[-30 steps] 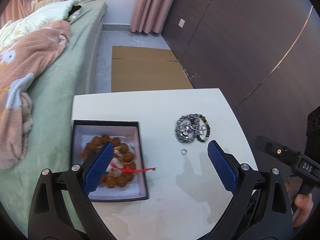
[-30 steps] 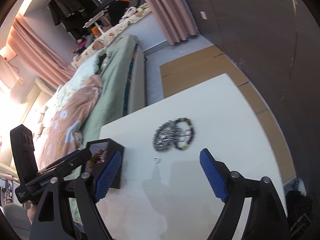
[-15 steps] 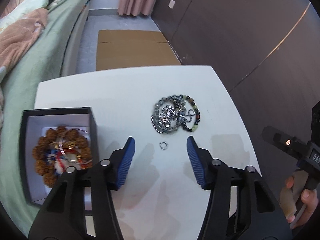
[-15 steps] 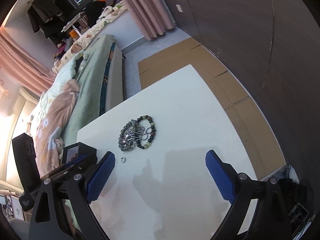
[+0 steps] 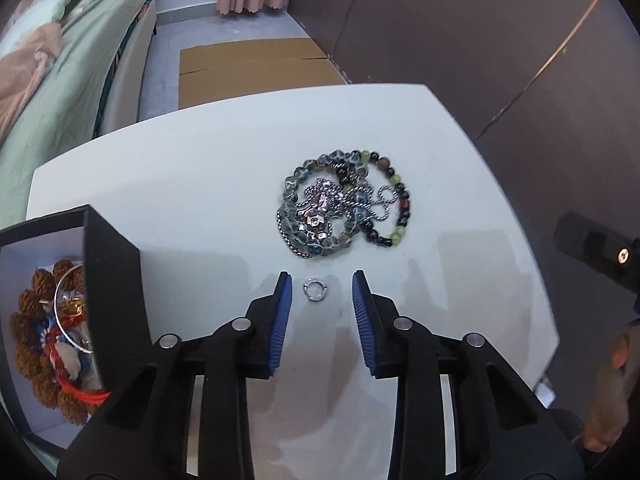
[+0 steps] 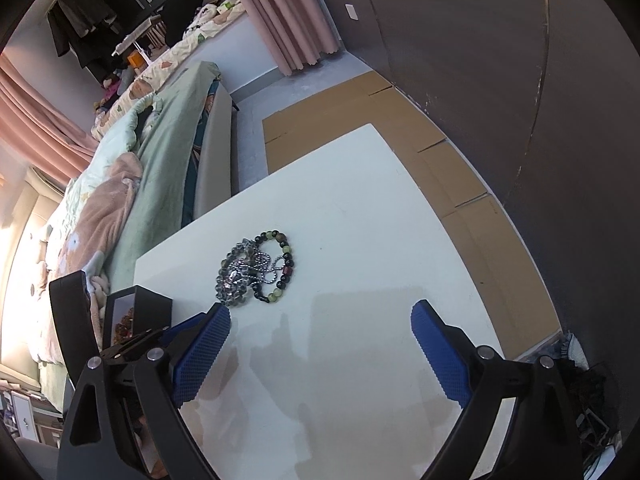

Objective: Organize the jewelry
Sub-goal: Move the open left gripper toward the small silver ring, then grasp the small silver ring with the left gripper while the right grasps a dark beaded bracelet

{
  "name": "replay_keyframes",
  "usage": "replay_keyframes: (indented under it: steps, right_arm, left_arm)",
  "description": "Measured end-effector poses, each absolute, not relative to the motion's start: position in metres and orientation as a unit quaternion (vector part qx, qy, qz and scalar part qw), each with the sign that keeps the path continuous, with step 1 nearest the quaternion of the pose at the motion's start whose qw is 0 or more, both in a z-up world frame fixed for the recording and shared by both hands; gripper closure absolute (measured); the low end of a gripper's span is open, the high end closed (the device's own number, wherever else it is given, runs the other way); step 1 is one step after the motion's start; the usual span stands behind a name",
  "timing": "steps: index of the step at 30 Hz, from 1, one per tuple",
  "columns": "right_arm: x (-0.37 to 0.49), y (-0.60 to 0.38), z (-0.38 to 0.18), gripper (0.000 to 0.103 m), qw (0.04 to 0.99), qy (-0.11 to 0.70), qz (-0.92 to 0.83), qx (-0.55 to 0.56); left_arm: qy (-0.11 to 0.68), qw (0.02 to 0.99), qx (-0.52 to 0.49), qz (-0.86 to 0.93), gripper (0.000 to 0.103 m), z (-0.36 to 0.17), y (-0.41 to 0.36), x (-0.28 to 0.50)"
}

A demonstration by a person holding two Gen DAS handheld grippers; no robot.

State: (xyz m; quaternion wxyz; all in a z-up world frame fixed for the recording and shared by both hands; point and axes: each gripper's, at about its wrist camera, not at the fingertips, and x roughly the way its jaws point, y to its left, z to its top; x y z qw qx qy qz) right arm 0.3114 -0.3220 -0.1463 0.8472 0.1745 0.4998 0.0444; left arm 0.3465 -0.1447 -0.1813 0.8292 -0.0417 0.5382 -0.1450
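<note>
Silver in colour, a small ring is seen lying flat on the white counter, between the blue pads of the left gripper but touched by neither. The jaws of that gripper have just been closing and are now narrowed around the ring, with a gap left on each side. Just beyond the ring, toward the far edge of the counter, a tangled heap of bead bracelets and chains is piled. At the left edge of the counter a black box with a white lining is placed, and brown bead bracelets, a thin bangle and a red cord are held inside it. The right gripper is held wide apart above bare counter nearer the right edge, and nothing is gripped by it. In its view the heap is seen beyond its left pad, and the black box at the left edge.
</note>
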Motion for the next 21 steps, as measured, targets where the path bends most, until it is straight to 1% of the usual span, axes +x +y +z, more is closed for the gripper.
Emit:
replay_keyframes:
  steps: [4, 5, 7, 8, 13, 15, 17, 18, 20, 21]
  right_arm:
    - [0.319, -0.319, -0.156, 0.013, 0.842, 0.511, 0.036, 0.168]
    - [0.322, -0.318, -0.159, 0.013, 0.841, 0.514, 0.034, 0.167]
    - [0.325, -0.316, -0.162, 0.014, 0.84, 0.516, 0.032, 0.165]
    - [0.328, -0.314, -0.165, 0.015, 0.84, 0.518, 0.029, 0.161]
    - [0.34, -0.306, -0.176, 0.026, 0.836, 0.525, 0.033, 0.157]
    - [0.346, -0.301, -0.182, 0.033, 0.834, 0.528, 0.033, 0.155]
    - [0.352, -0.296, -0.186, 0.035, 0.834, 0.53, 0.033, 0.153]
    - [0.354, -0.294, -0.189, 0.041, 0.833, 0.531, 0.031, 0.152]
    - [0.361, -0.288, -0.193, 0.046, 0.831, 0.535, 0.033, 0.15]
    - [0.363, -0.284, -0.195, 0.047, 0.831, 0.535, 0.035, 0.148]
  left_arm:
    - [0.527, 0.839, -0.004, -0.133, 0.075, -0.183, -0.155, 0.343]
    - [0.525, 0.841, 0.002, -0.129, 0.077, -0.183, -0.156, 0.343]
    - [0.523, 0.844, 0.023, -0.115, 0.09, -0.183, -0.158, 0.343]
    - [0.526, 0.842, 0.018, -0.118, 0.09, -0.183, -0.156, 0.344]
    - [0.521, 0.844, -0.019, -0.129, 0.09, -0.173, -0.14, 0.349]
    - [0.515, 0.847, -0.034, -0.132, 0.09, -0.166, -0.132, 0.35]
    - [0.509, 0.849, -0.044, -0.132, 0.09, -0.16, -0.126, 0.35]
    - [0.507, 0.85, -0.049, -0.132, 0.09, -0.158, -0.122, 0.35]
    - [0.502, 0.852, -0.059, -0.134, 0.09, -0.153, -0.117, 0.351]
    - [0.5, 0.853, -0.063, -0.134, 0.09, -0.151, -0.115, 0.351]
